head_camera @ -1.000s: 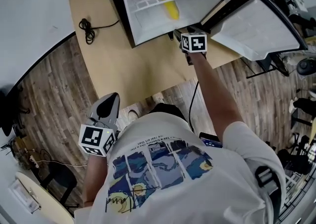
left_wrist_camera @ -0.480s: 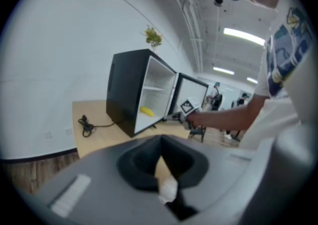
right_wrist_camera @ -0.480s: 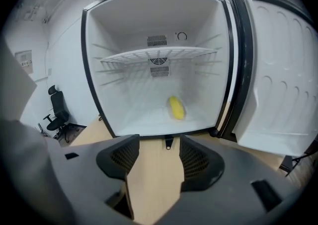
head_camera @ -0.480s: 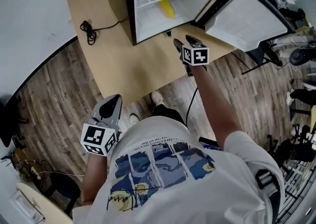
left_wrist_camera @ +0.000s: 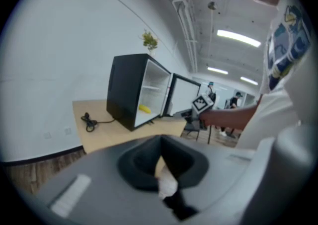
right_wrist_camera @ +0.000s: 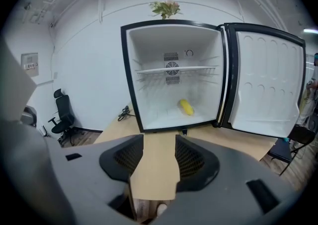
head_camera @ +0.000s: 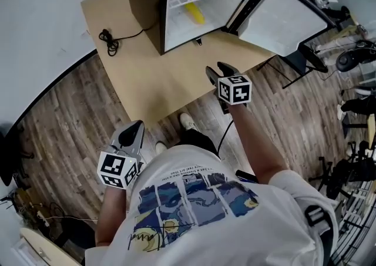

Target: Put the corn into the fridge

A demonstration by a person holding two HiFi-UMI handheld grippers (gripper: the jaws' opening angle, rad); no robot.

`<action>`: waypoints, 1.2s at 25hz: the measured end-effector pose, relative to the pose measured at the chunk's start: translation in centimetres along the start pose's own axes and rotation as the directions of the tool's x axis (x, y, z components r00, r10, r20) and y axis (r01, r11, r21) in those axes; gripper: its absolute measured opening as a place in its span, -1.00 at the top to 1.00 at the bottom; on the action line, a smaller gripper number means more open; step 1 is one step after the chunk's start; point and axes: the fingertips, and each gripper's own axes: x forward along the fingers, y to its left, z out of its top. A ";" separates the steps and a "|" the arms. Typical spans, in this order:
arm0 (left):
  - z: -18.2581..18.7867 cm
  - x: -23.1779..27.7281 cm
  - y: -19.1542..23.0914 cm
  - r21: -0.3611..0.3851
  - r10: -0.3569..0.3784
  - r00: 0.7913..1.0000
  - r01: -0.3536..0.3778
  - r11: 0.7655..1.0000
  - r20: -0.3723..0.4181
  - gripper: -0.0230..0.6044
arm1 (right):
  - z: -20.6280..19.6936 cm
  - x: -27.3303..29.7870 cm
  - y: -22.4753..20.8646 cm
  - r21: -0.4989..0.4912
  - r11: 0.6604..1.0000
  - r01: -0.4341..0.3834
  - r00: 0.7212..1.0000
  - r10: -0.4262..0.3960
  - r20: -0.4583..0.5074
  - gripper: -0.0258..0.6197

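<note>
While closing empty, right claw (head_camera: 216, 70) near tan platform (head_camera: 147, 77); left claw (head_camera: 136, 125) pressed together over floor (head_camera: 64, 135).

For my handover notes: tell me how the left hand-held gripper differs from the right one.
The left hand-held gripper has its jaws shut; the right hand-held gripper has them apart, closing. The left hangs back beside the person's torso over the floor; the right is held out nearer the open fridge. Both are empty and point toward the fridge.

Right gripper (head_camera: 217, 71) pulled back from fridge (head_camera: 144, 6), fingers (right_wrist_camera: 191, 158) closing, empty.
</note>
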 end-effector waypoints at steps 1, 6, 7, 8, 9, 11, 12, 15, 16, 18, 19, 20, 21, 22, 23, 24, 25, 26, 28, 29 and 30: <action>-0.4 -0.4 0.0 0.002 -0.004 1.000 0.004 1.000 -0.001 0.90 | -0.4 -0.9 0.6 0.003 1.000 0.000 1.000 0.000 0.005 0.30; -1.9 -2.1 -0.5 0.007 -0.023 1.000 0.023 1.000 -0.001 0.90 | -2.1 -4.5 3.3 -0.002 1.000 -0.001 1.000 0.001 0.014 0.33; -2.2 -2.5 -0.7 0.009 -0.027 1.000 0.027 1.000 0.000 0.90 | -2.3 -5.0 3.8 -0.005 1.000 -0.002 1.000 0.002 0.015 0.34; -2.4 -2.8 -0.8 0.012 -0.031 1.000 0.031 0.999 0.001 0.90 | -2.5 -5.6 4.3 -0.008 1.000 -0.004 1.000 0.004 0.017 0.35; -2.6 -3.1 -0.9 0.014 -0.035 0.999 0.035 0.999 0.000 0.90 | -2.6 -6.1 4.8 -0.011 1.000 -0.006 1.000 0.006 0.019 0.35; -2.9 -3.8 -0.9 0.020 -0.037 0.999 0.037 0.999 -0.002 0.90 | -2.7 -7.1 5.9 -0.019 1.000 -0.010 1.000 0.011 0.024 0.37; -3.1 -4.1 -0.8 0.021 -0.037 0.999 0.037 0.999 -0.003 0.90 | -2.7 -7.6 6.4 -0.022 1.000 -0.013 1.000 0.014 0.027 0.39; -3.6 -4.6 -0.7 0.023 -0.041 0.999 0.041 0.999 -0.006 0.90 | -2.9 -8.7 7.8 -0.030 0.999 -0.022 0.999 0.023 0.033 0.46; -3.7 -4.8 -0.7 0.025 -0.044 0.999 0.044 0.999 -0.006 0.90 | -3.0 -9.0 8.2 -0.032 0.999 -0.024 0.999 0.025 0.034 0.49; -3.8 -4.9 -0.7 0.028 -0.051 0.999 0.051 0.998 -0.005 0.90 | -3.1 -9.7 8.9 -0.036 0.999 -0.025 0.999 0.026 0.039 0.56; -3.9 -4.9 -0.7 0.028 -0.056 0.998 0.056 0.998 -0.005 0.89 | -3.1 -10.1 9.2 -0.038 0.999 -0.024 0.999 0.026 0.041 0.58; -3.9 -4.9 -0.8 0.028 -0.062 0.998 0.062 0.998 -0.004 0.90 | -3.2 -10.4 9.5 -0.040 0.999 -0.025 0.999 0.026 0.042 0.59; -4.0 -4.8 -0.9 0.028 -0.068 0.998 0.068 0.997 -0.003 0.90 | -3.2 -10.6 9.8 -0.043 0.999 -0.025 0.999 0.027 0.041 0.61; -4.0 -4.8 -0.9 0.026 -0.073 0.997 0.073 0.997 -0.002 0.89 | -3.2 -10.8 10.0 -0.048 0.998 -0.026 0.999 0.028 0.040 0.63; -4.0 -4.7 -1.0 0.024 -0.077 0.997 0.077 0.997 -0.001 0.90 | -3.2 -10.9 10.3 -0.055 0.998 -0.027 0.999 0.029 0.037 0.65; -4.1 -4.7 -1.0 0.021 -0.080 0.997 0.080 0.997 0.000 0.90 | -3.2 -11.0 10.5 -0.062 0.998 -0.028 0.999 0.030 0.034 0.66; -4.2 -4.7 -1.1 0.017 -0.083 0.997 0.083 0.996 0.001 0.89 | -3.2 -11.1 10.7 -0.070 0.997 -0.030 0.999 0.032 0.030 0.67; -4.3 -4.6 -1.2 0.013 -0.085 0.996 0.085 0.996 0.002 0.89 | -3.3 -11.1 10.9 -0.077 0.997 -0.031 0.999 0.033 0.026 0.69; -4.6 -4.6 -1.2 0.003 -0.088 0.996 0.088 0.996 0.002 0.89 | -3.3 -11.2 11.3 -0.084 0.996 -0.035 0.999 0.036 0.019 0.71; -4.8 -4.6 -1.1 -0.003 -0.087 0.996 0.087 0.996 0.001 0.90 | -3.3 -11.2 11.5 -0.087 0.995 -0.038 0.999 0.040 0.016 0.73; -5.1 -4.6 -1.1 -0.008 -0.086 0.996 0.086 0.996 -0.004 0.90 | -3.3 -11.2 11.8 -0.092 0.995 -0.043 0.999 0.044 0.014 0.75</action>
